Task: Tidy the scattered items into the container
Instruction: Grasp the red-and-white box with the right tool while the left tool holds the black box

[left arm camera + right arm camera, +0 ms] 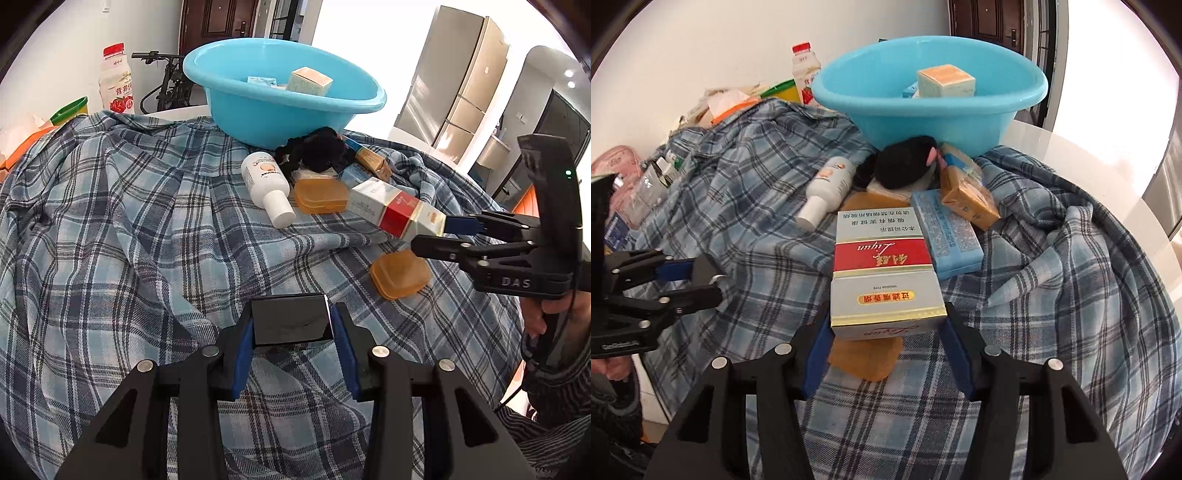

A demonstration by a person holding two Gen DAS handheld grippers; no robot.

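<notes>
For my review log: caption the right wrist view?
Right tongs closing on a carton, blue basin behind.

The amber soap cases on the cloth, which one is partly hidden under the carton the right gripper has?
The nearer amber case, lying alone by the right gripper beneath the red-banded carton. The other amber case sits farther back beside the white bottle.

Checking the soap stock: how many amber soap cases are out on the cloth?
2: one beside the white bottle, one under the carton. Others may hide under the pile.
</notes>
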